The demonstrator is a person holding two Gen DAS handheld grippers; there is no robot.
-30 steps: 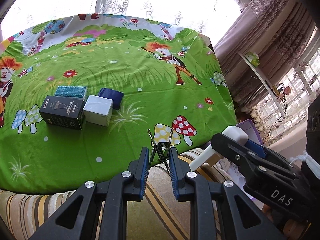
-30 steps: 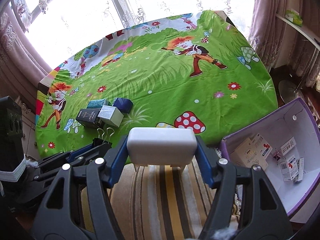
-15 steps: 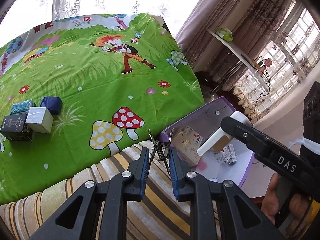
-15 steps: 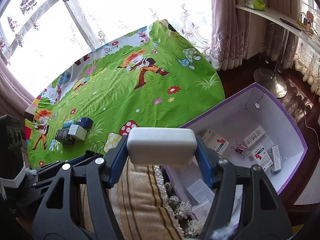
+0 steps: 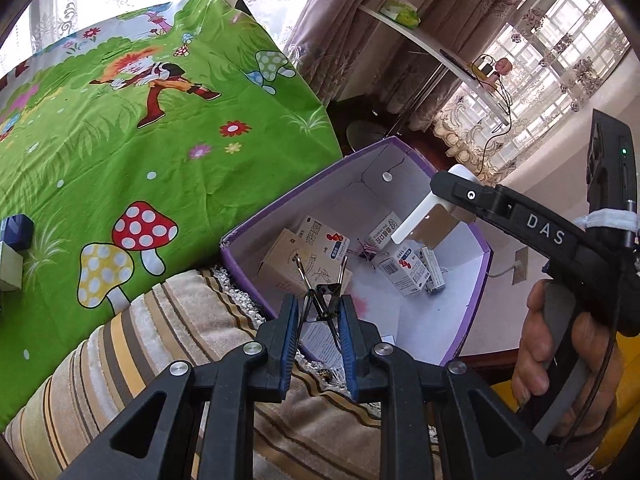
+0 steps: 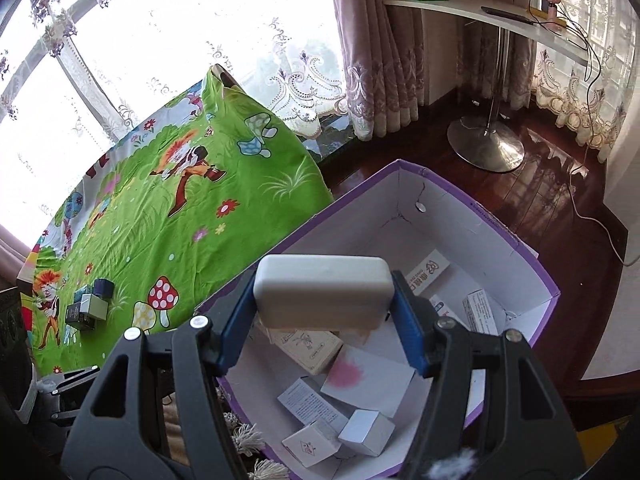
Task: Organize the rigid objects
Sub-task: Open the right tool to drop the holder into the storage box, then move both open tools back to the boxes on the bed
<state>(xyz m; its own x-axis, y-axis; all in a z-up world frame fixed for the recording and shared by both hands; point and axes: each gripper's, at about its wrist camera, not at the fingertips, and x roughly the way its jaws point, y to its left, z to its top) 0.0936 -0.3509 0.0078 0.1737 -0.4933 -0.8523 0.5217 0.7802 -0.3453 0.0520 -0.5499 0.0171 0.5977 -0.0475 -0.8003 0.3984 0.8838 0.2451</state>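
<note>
My left gripper (image 5: pixel 319 307) is shut on a black binder clip (image 5: pixel 322 292) with wire handles, held over the near edge of the purple box (image 5: pixel 404 152). My right gripper (image 6: pixel 322 295) is shut on a white rounded case (image 6: pixel 322 298), held above the same box (image 6: pixel 532 248); in the left wrist view the case (image 5: pixel 416 220) hangs over the box's middle. The box holds several small cartons (image 5: pixel 404 272) and papers (image 6: pixel 366 372). Several small boxes (image 6: pixel 90 304) remain on the green cartoon cloth.
The green cloth (image 5: pixel 120 140) covers a table left of the purple box. A striped fringed rug (image 5: pixel 168 344) lies under my left gripper. A round metal table base (image 6: pixel 486 146) stands on the dark wood floor beyond the box.
Both grippers have swung right, away from the green cloth and over the purple box, carrying the binder clip and the white case. The box now fills both views.
</note>
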